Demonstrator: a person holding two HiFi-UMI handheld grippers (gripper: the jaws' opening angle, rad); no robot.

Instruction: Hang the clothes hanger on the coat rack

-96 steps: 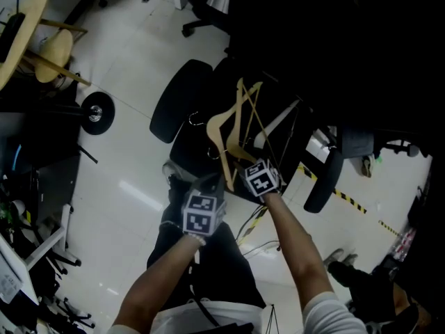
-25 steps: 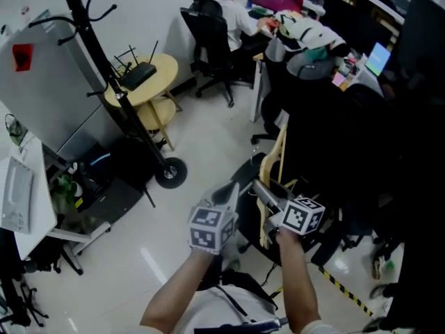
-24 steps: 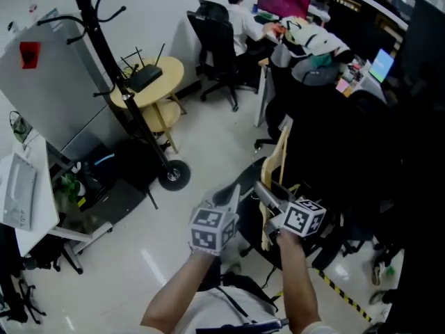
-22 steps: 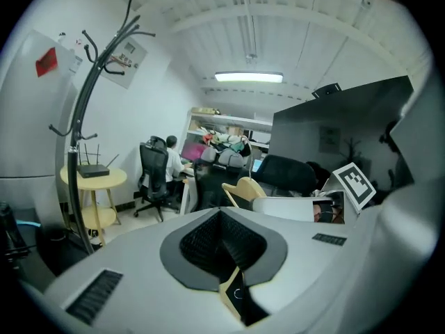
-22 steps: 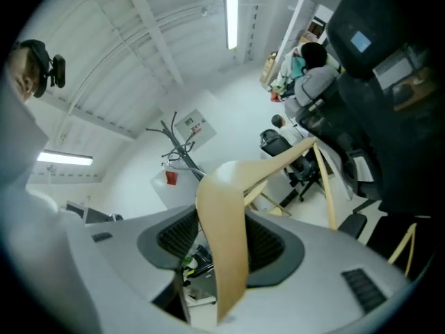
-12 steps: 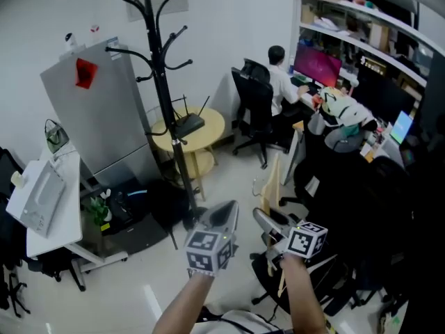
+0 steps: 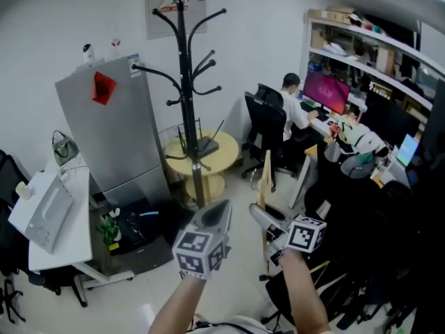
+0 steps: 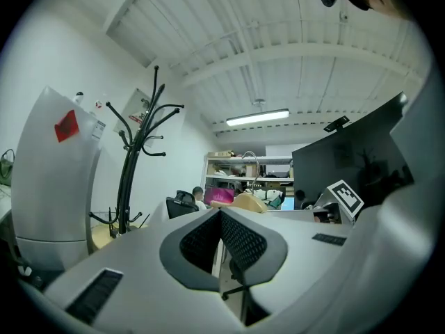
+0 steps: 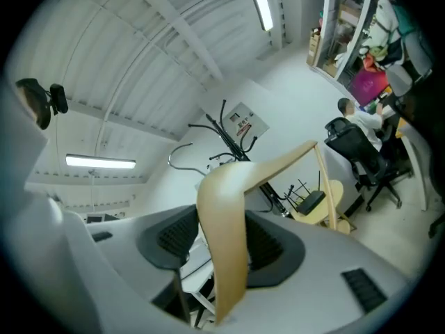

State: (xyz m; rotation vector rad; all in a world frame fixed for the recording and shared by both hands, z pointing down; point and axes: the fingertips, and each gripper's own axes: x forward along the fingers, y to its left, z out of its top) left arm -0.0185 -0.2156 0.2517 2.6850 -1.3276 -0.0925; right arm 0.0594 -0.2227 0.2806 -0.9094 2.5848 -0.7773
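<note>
- Right gripper point(image 7: 259, 214): your tongs are clamped on the wooden arm of the clothes hanger point(image 9: 224, 236), which runs up between both pads.
- Left gripper point(image 7: 220, 211): jaws pressed together, with nothing between them.
- Hand pose: both of your forearms reach in from the bottom edge of the head view. The grippers are held side by side and near each other, pointing level towards the coat rack.
- Clothes hanger: in the head view it stands on edge, rising from the right tongs. In the right gripper view its wire hook curves up towards the rack's top but stays apart from it.
- Coat rack point(image 7: 183, 82): black pole with curved pegs, upright ahead of both grippers. No peg carries the hanger.
- Round yellow table point(image 7: 221, 151): just behind the rack's pole.
- Grey cabinet point(image 7: 115, 134): left of the rack.
- Seated person point(image 7: 295, 106): at a desk to the right, well apart.
</note>
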